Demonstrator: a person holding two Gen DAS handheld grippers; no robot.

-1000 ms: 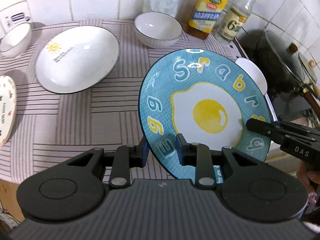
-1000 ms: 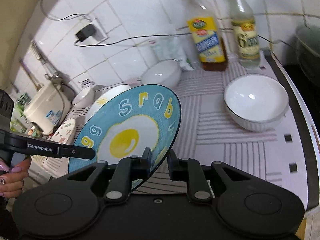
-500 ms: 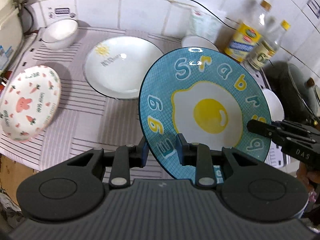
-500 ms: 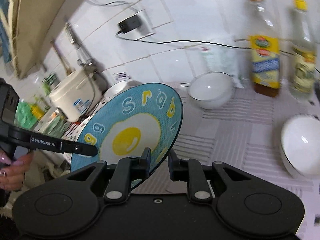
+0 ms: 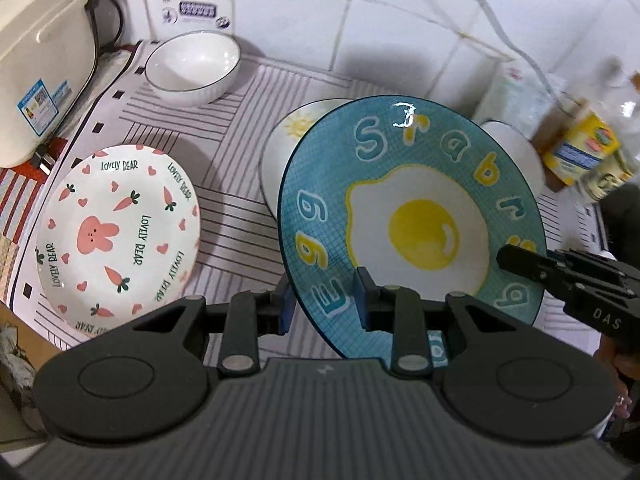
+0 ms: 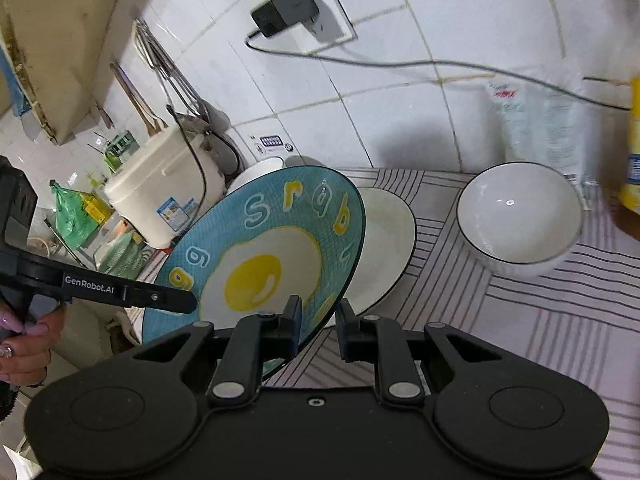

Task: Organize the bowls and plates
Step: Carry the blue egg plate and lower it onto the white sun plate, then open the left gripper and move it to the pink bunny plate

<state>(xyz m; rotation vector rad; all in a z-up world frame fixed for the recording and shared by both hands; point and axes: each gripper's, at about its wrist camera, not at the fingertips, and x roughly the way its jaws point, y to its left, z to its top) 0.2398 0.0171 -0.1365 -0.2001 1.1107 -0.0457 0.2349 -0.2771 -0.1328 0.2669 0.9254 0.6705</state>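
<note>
A blue plate with a fried-egg print (image 5: 416, 216) is held tilted in the air by both grippers; it also shows in the right wrist view (image 6: 264, 264). My left gripper (image 5: 322, 306) is shut on its near rim. My right gripper (image 6: 318, 322) is shut on the opposite rim. A white plate with a pink rabbit and carrots (image 5: 116, 236) lies on the striped mat to the left. A white plate with a sun (image 5: 280, 148) lies behind the blue plate, mostly hidden. A white bowl (image 5: 194, 66) sits at the back left, another (image 6: 520, 216) at the right.
A white rice cooker (image 5: 40, 68) stands at the left edge of the counter. Oil bottles (image 5: 588, 152) and a plastic pouch (image 6: 548, 120) stand against the tiled wall at the right. A charger and cable (image 6: 288, 12) hang on the wall.
Both grippers have carried the blue plate to the left along the counter. The rabbit plate and the back-left bowl have come into full view; the bottles have slid to the right edge.
</note>
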